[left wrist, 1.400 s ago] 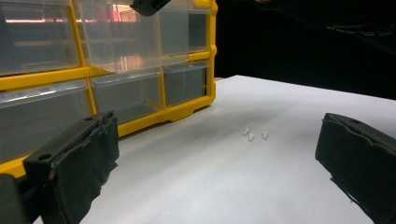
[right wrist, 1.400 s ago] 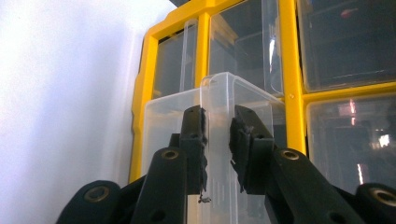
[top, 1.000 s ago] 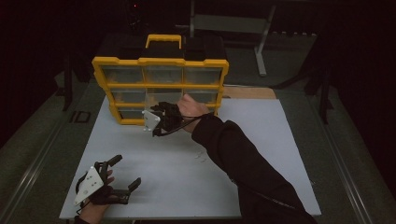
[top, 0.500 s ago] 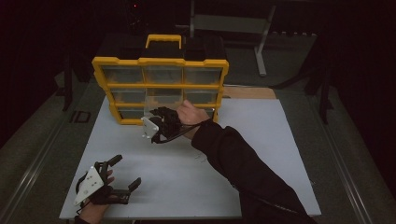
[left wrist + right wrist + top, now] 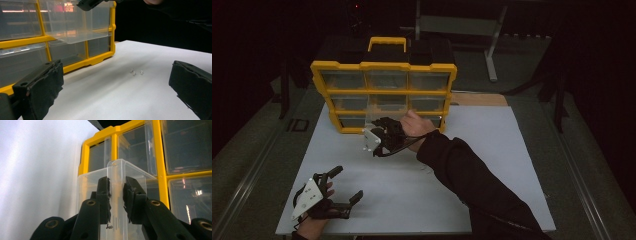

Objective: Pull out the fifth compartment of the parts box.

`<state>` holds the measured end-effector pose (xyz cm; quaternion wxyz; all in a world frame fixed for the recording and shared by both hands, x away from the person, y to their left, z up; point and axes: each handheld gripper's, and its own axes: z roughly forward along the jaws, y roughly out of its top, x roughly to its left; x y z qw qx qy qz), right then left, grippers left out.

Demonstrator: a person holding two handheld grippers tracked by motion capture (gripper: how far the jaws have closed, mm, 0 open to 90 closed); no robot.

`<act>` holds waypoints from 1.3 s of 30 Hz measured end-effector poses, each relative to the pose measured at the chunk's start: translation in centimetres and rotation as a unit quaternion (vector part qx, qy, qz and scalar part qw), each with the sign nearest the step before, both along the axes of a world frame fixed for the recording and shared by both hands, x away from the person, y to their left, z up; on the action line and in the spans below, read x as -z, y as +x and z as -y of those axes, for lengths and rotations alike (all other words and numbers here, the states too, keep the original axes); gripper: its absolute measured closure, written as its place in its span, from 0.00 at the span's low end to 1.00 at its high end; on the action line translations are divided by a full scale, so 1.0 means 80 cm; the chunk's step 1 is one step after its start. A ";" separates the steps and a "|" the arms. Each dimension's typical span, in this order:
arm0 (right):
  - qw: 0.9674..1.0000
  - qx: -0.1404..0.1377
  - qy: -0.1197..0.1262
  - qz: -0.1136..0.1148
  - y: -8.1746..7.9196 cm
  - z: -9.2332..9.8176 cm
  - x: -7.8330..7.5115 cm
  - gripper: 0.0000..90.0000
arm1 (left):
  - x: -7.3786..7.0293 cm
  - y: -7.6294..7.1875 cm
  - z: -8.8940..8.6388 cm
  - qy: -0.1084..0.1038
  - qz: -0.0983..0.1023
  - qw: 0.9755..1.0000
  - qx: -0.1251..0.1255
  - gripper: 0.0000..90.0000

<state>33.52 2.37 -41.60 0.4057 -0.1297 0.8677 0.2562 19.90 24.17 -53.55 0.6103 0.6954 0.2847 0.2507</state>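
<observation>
Left gripper (image 5: 343,187) lay at the near left corner of the table (image 5: 512,165), jaws wide apart and holding nothing; its hand (image 5: 314,220) was partly cut off by the bottom edge of the high view. Left gripper view showed three tiny pale bits (image 5: 136,72) on the white top between its jaws, too small to identify and barely visible from above. Organizer (image 5: 384,95) stood upright at the far middle of the table: yellow frame, clear drawers in three rows, black and yellow handle on top. Drawer contents could not be made out through the glare. Drawer (image 5: 117,195) from the bottom row was pulled partway out, clear and seemingly empty. Right gripper (image 5: 116,197) was closed on the drawer's front wall, one pad each side; high view hid that grip behind the grey plate. Right sleeve (image 5: 477,185) ran off the bottom right edge. Room beyond the table was dark.
</observation>
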 end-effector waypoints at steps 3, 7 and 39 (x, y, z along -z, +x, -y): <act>1.000 -0.004 -0.002 0.000 -0.004 0.001 0.000 0.83 | 0.000 0.000 0.000 0.000 0.000 1.000 0.000 0.00; 1.000 -0.005 -0.001 -0.002 -0.005 0.001 0.002 0.83 | 0.000 0.000 0.001 0.001 0.000 1.000 0.001 0.00; 0.934 0.112 0.249 -0.229 0.052 0.070 -0.051 0.45 | 0.000 0.001 0.001 0.003 -0.002 1.000 0.002 0.00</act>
